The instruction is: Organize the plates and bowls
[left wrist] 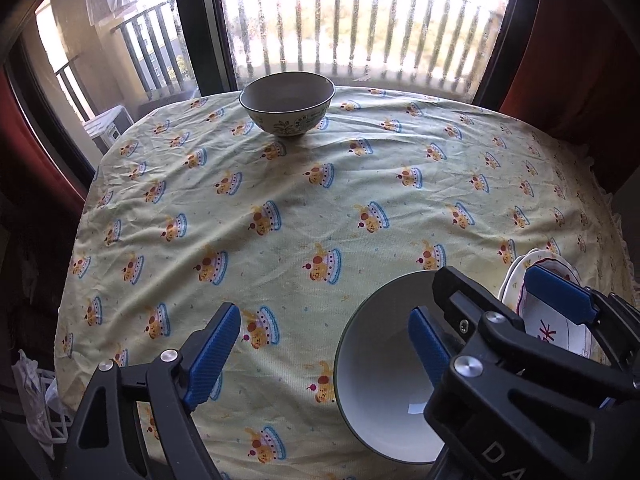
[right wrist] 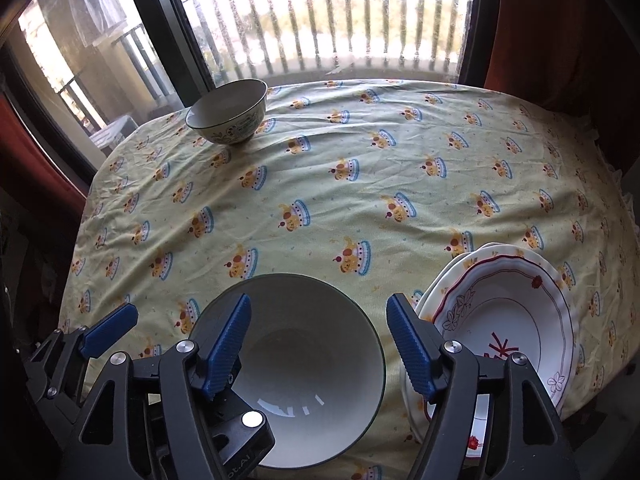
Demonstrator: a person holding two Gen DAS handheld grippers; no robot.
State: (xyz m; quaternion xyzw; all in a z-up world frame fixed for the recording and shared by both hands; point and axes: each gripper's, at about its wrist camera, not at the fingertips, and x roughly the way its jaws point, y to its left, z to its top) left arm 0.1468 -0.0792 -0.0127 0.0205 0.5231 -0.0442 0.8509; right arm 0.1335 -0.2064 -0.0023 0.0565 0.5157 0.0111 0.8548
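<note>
A large white bowl [left wrist: 384,384] with a dark rim sits at the near edge of the table; it also shows in the right wrist view [right wrist: 312,364]. My left gripper [left wrist: 324,354] is open, its right finger over the bowl's inside and its left finger over the cloth. My right gripper [right wrist: 318,344] is open above the same bowl, its fingers astride the bowl's far half. Stacked white plates [right wrist: 516,320] with red trim and flower prints lie just right of the bowl; they also show in the left wrist view [left wrist: 560,332]. A smaller patterned bowl [left wrist: 287,102] stands at the table's far edge, left in the right wrist view [right wrist: 228,114].
The table [left wrist: 320,208] carries a pale yellow cloth printed with cartoon dogs. A window with a balcony railing [left wrist: 360,28] is behind it. Dark red curtains [right wrist: 560,40] hang at both sides. A white wire rack with plastic [left wrist: 36,404] stands low at the left.
</note>
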